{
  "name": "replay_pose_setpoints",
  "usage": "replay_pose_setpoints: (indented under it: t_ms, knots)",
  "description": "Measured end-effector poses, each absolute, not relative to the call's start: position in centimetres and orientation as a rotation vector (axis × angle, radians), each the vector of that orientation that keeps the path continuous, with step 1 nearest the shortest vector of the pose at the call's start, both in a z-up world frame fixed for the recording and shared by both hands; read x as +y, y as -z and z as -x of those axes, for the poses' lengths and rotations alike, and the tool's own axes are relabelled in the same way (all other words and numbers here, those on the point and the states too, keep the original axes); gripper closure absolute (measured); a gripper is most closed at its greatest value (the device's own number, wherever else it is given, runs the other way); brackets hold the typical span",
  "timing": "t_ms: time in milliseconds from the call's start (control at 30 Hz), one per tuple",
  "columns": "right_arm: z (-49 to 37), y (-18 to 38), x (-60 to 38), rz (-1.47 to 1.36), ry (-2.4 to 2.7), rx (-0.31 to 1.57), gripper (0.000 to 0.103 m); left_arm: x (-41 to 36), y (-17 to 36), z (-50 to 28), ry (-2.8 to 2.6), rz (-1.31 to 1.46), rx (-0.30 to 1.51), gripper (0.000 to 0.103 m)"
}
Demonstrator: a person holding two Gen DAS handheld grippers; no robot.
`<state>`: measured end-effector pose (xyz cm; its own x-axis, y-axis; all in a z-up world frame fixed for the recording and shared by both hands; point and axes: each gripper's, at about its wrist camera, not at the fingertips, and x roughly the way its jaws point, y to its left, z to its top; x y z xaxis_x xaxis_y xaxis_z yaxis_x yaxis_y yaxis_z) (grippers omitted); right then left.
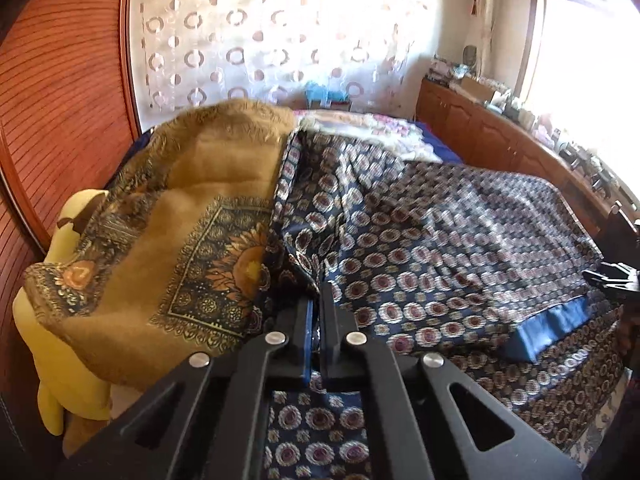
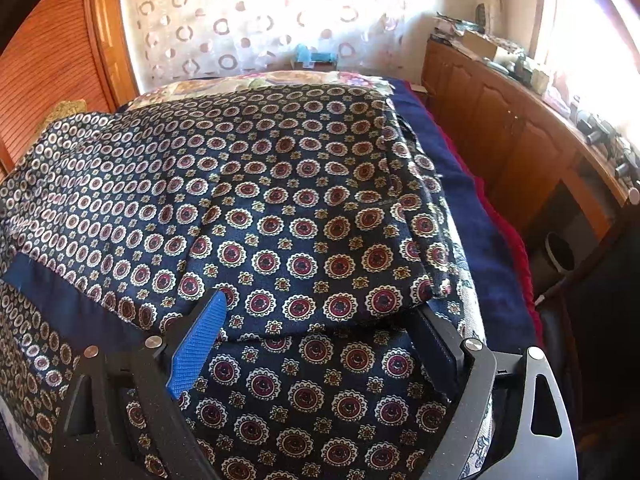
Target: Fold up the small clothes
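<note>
Left gripper [image 1: 316, 300] pinched shut on patterned garment [image 2: 280, 208]; right gripper [image 2: 320, 312] wide, empty. I'd lift evenly, keeping edges aligned.

bed [image 2: 492, 248] as landmark, navy cover | left of bed: mustard floral blanket [image 1: 168, 248] heaped over yellow cushion [image 1: 60, 360], ribbed wooden panel [image 1: 52, 100] behind | beyond bed: ring-patterned sheer curtain [image 1: 256, 36] | right of bed: wooden cabinets [image 2: 500, 128], cluttered top, bright window [image 1: 580, 60]
</note>
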<state>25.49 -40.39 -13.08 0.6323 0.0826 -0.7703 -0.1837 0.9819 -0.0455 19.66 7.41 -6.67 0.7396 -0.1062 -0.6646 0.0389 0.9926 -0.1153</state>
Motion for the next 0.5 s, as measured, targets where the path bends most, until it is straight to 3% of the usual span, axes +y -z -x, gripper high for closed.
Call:
replay_pose_setpoints:
  t_ms: [267, 367, 400, 500]
  knots:
    - [-25.3, 12.6, -40.6, 0.104, -0.146, 0.857, 0.044, 7.0, 6.4, -19.3, 0.089, 0.089, 0.718, 0.103]
    - [-25.3, 12.5, -40.7, 0.093, -0.166, 0.852, 0.071, 7.0, 6.1, -19.0, 0.089, 0.087, 0.704, 0.103]
    - [-25.2, 12.4, -40.7, 0.093, -0.176, 0.849, 0.092, 7.0, 5.9, -18.8, 0.087, 0.087, 0.694, 0.103]
    - [-25.2, 12.3, -40.5, 0.118, -0.180, 0.843, 0.101, 6.9, 4.9, -17.9, 0.100, 0.095, 0.664, 0.103]
